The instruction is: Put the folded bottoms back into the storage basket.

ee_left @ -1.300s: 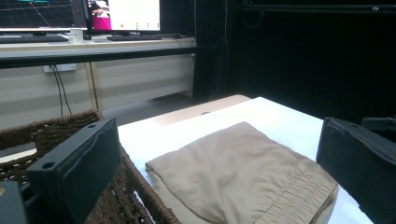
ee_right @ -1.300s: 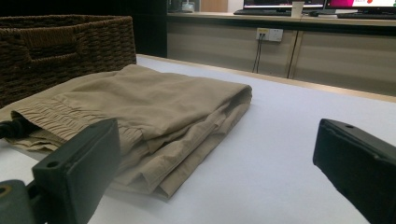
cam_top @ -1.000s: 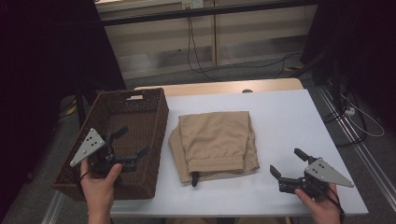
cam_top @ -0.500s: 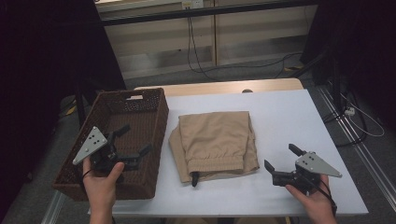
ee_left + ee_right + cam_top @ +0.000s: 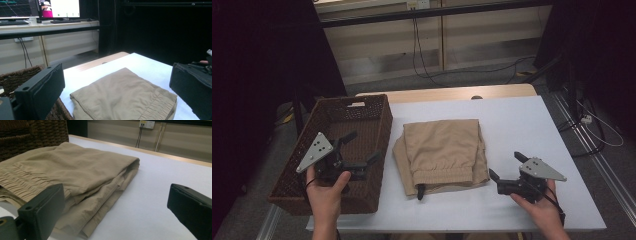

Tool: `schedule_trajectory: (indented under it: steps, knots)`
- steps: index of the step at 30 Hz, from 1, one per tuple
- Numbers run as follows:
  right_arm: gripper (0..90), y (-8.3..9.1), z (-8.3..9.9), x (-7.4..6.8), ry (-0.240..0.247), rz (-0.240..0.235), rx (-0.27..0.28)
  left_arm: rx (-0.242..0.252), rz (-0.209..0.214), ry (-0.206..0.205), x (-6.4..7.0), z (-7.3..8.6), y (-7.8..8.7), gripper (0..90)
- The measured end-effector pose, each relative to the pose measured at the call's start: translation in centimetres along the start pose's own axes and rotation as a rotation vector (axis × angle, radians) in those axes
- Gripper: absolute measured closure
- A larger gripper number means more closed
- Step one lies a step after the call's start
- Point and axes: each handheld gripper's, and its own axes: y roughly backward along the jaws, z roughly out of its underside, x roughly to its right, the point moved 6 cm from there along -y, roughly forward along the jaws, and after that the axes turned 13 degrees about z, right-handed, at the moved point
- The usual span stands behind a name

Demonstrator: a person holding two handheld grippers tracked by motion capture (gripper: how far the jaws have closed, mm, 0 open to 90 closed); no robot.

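Folded tan trousers [image 5: 442, 150] lie in the middle of the white table [image 5: 522, 120], waistband toward me, with a dark cord end [image 5: 420, 191] at the near edge. My left gripper [image 5: 364, 145] is open and held over the right side of a brown wicker basket [image 5: 384, 117], jaws pointing at the trousers [image 5: 120, 92]. Low over the table, my right gripper [image 5: 505, 164] is open just right of the trousers' near corner. In the right gripper view the trousers [image 5: 75, 165] lie just ahead of its left jaw, untouched.
The basket [image 5: 32, 132] stands at the table's left edge, touching the trousers' left side. Bare table [image 5: 155, 187] stretches to the right and behind the trousers. Monitors [image 5: 57, 8] and a low shelf with cables stand beyond the far edge.
My right gripper has moved left and a little forward, closer to the trousers' near right corner. My left gripper has shifted slightly right over the basket. Both stay open.
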Motion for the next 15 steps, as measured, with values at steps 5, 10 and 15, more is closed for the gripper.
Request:
schedule_trajectory:
  steps: [5,10,15]
  knots:
    - [0.6,-0.7,-0.1,-0.8,0.02,-0.014,-0.012,0.003,-0.004,-0.001,-0.1,0.0,0.1,0.1]
    - [0.7,-1.9,-0.1,-1.4,0.034,-0.025,-0.048,0.002,-0.003,-0.001,-0.1,0.0,0.1,0.1]
    - [1.1,-3.1,-0.1,-1.9,0.064,-0.035,-0.07,-0.002,-0.008,-0.007,-0.1,0.0,0.1,0.1]
